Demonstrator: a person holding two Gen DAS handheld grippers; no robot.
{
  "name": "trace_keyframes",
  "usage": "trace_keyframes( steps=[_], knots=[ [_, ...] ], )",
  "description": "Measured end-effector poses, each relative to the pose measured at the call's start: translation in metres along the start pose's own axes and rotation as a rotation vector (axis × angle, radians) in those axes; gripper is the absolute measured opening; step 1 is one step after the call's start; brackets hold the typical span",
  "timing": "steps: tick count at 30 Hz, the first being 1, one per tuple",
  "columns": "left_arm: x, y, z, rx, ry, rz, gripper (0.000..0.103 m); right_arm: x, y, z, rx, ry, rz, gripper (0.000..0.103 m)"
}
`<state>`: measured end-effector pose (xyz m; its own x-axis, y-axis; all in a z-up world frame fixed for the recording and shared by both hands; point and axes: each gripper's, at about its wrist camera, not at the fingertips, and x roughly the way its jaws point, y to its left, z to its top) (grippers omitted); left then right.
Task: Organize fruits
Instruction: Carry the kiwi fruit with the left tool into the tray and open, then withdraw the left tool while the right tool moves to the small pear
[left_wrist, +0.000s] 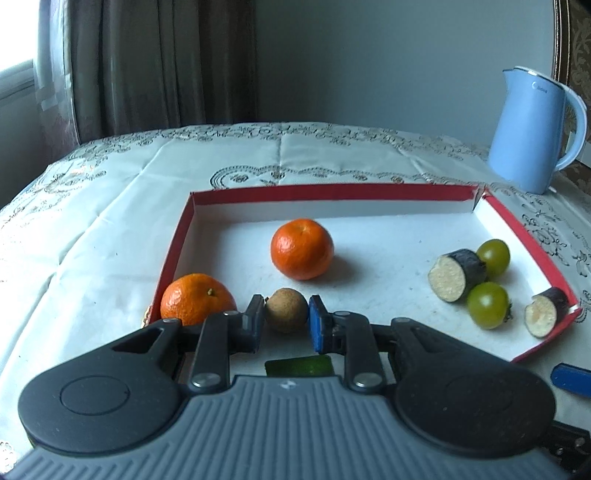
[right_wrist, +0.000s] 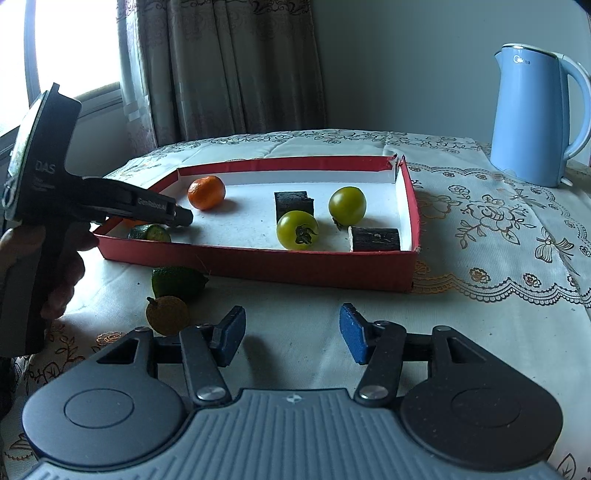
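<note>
The left gripper (left_wrist: 286, 319) has its jaws closed onto a small brown fruit (left_wrist: 286, 310), round like a ball, so it has no long side. The fruit is pinched low over the near edge of the red tray (left_wrist: 177, 240).

In the tray sit an orange (left_wrist: 302, 248), two green tomatoes (left_wrist: 487, 304) and two dark cut pieces (left_wrist: 456, 274) — the near one points its pale cut face at the left camera. A second orange (left_wrist: 197, 299) sits at the tray's near left corner.

The right gripper (right_wrist: 291, 334) hovers low over the tablecloth (right_wrist: 480, 229) in front of the tray, jaws wide apart with nothing between them.

Only the right view shows the left gripper from the side — a hand (right_wrist: 62, 273) grips its handle, and it reaches level into the tray's left end. It also shows a lime (right_wrist: 177, 282) and a yellow-brown fruit (right_wrist: 167, 314) on the cloth outside the tray. A blue kettle (right_wrist: 532, 118) stands behind.
</note>
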<state>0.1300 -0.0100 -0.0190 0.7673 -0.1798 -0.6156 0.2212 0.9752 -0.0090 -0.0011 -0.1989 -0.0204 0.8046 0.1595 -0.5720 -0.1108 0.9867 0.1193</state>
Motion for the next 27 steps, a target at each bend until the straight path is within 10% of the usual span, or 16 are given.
trace_keyframes(
  steps=[8, 18, 27],
  knots=[
    [-0.004, 0.0, -0.002, 0.003, -0.007, -0.006, 0.029, 0.0, 0.0, 0.0, 0.005, 0.0, 0.006, 0.056],
    [-0.034, -0.005, -0.013, 0.04, -0.057, -0.056, 0.06, 0.001, -0.001, 0.001, -0.004, 0.004, 0.015, 0.061],
    [-0.105, -0.001, -0.046, 0.069, -0.283, 0.029, 0.088, 0.0, -0.001, 0.0, -0.001, 0.003, 0.018, 0.061]
  ],
)
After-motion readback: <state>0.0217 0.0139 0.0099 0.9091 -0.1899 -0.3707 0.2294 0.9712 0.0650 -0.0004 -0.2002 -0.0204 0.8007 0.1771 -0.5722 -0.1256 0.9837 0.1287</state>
